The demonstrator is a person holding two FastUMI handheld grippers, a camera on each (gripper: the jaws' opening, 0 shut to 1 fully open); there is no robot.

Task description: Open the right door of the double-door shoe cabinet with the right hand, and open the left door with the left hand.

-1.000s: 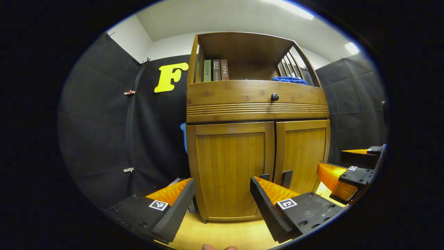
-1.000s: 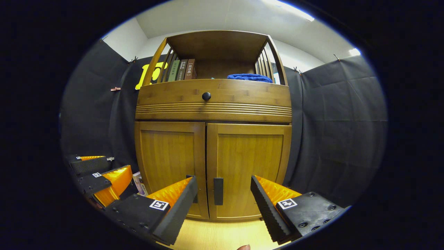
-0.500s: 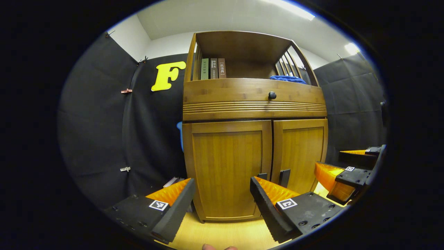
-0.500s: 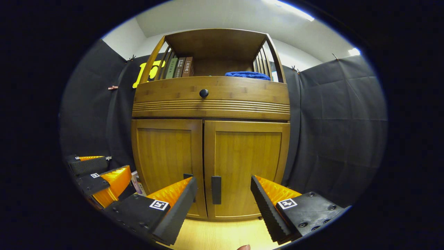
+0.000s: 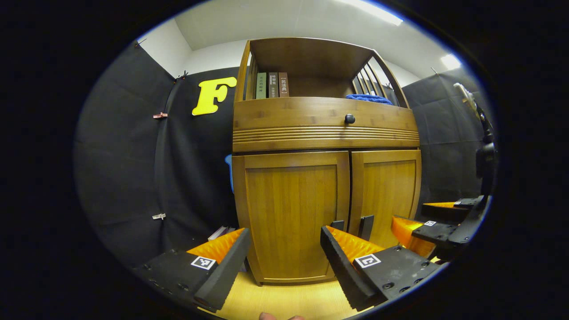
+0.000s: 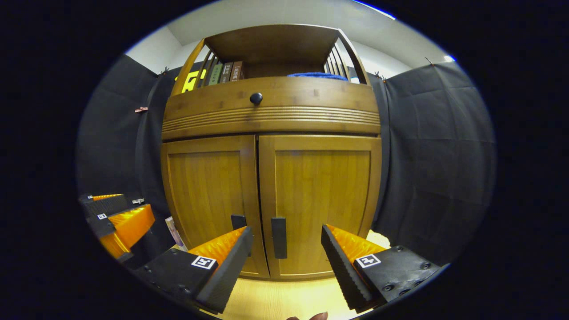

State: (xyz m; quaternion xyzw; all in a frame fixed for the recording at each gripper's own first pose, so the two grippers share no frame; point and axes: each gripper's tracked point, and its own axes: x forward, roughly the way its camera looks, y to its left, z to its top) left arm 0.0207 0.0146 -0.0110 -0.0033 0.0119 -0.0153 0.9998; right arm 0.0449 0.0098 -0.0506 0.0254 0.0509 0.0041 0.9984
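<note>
Right gripper view: shoe cabinet doors closed; both hand-held grippers gape, holding nothing

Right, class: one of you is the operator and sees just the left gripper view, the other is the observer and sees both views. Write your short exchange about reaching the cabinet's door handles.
Operator: Is the right hand-held gripper lined up?
Observer: Yes. The right door's handle stands upright in the gap of the right hand-held gripper.
Operator: Is it gripping?
Observer: No, its fingers are wide apart and neither touches the handle.
Operator: Where is mine?
Observer: The left hand-held gripper sits off to the left of the cabinet, apart from the left door's handle.
</note>
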